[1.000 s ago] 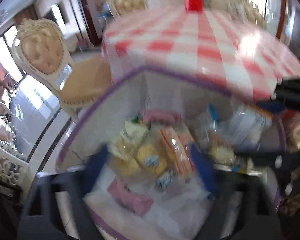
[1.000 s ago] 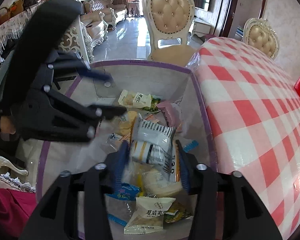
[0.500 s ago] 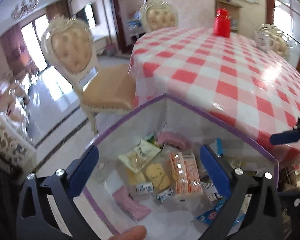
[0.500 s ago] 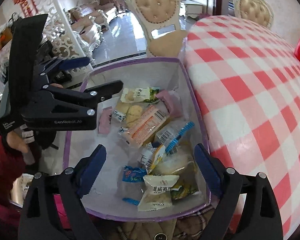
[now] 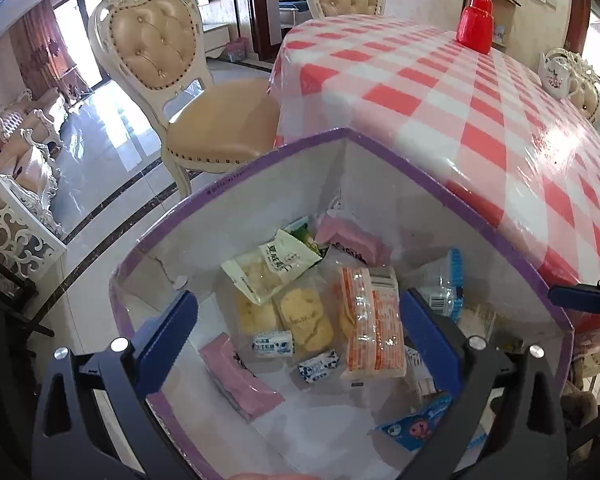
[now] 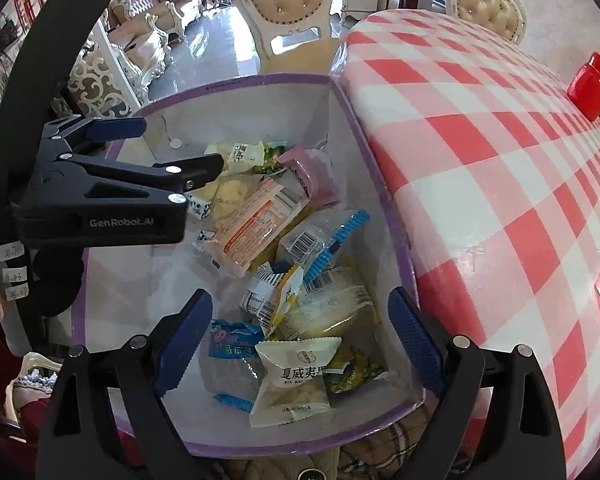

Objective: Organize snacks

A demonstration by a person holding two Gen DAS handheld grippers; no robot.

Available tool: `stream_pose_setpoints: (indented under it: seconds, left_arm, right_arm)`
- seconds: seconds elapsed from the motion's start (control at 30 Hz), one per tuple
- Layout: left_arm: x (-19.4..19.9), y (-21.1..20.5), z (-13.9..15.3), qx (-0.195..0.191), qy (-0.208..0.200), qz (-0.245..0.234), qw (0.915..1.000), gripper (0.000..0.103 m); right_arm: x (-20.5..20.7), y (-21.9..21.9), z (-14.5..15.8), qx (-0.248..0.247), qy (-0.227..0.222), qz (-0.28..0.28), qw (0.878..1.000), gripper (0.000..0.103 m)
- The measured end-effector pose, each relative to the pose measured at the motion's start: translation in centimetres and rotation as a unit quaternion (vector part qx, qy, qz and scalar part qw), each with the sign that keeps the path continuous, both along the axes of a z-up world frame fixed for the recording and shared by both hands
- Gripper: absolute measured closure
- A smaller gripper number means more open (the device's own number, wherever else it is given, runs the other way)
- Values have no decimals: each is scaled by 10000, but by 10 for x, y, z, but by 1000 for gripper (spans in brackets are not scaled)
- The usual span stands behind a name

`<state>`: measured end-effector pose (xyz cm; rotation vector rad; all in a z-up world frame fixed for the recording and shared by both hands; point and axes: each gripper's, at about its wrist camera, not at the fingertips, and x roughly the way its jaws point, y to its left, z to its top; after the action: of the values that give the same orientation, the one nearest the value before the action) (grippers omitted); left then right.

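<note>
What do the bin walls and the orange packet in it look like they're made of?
Bin: looks like thin translucent white plastic sheet with purple edging; the floor shows faintly through its wall. Orange packet: glossy clear plastic film printed orange, crinkled, catching glare.

Beside claw, right: checked table, bearing red jar at far end, teapot.

Open from above: box with purple rim, nothing across its mouth. Bare floor along the left wall; snacks heaped toward the counter side. Blocked on the right by the counter edge, touching the rim. Left gripper hanging over the left rim. Chair just beyond the far corner.
</note>
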<state>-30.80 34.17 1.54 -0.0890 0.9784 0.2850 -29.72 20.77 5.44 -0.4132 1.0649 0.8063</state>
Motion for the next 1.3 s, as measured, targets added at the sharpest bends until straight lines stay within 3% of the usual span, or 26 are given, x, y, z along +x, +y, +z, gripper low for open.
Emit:
stream_pose_setpoints:
  seconds: [1.3]
  left_arm:
    - [1, -6, 0, 57, 59, -146, 9999, 2]
  right_arm:
    - [2, 0, -4, 60, 106, -65, 9999, 16]
